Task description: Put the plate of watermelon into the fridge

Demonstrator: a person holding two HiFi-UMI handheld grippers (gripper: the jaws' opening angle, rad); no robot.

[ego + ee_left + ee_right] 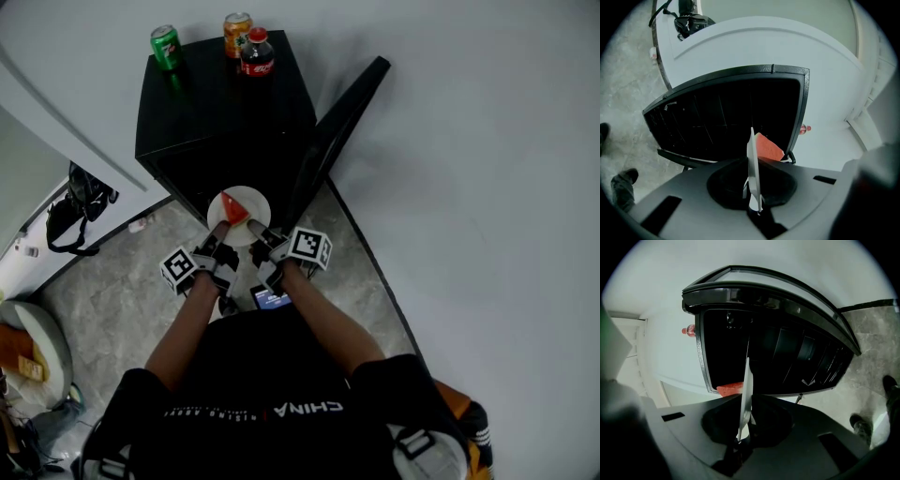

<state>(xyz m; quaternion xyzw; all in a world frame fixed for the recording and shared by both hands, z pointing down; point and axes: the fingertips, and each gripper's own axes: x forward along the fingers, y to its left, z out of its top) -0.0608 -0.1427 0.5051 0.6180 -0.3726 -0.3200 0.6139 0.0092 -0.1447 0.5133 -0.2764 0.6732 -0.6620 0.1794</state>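
Note:
A white plate [246,208] with a red watermelon slice [232,207] is held in the air in front of the open black mini fridge [225,122]. My left gripper [222,231] is shut on the plate's near-left rim and my right gripper [256,232] is shut on its near-right rim. In the left gripper view the plate [753,171] shows edge-on between the jaws, with the watermelon [767,147] beyond it. The right gripper view shows the same plate [746,399] edge-on, the watermelon [730,388] to its left. The fridge's dark inside [778,352] lies straight ahead.
The fridge door [336,127] stands open to the right. A green can [167,47], an orange can [235,32] and a cola bottle [257,53] stand on the fridge top. White walls rise behind and to the right. A black bag [73,211] lies on the floor at left.

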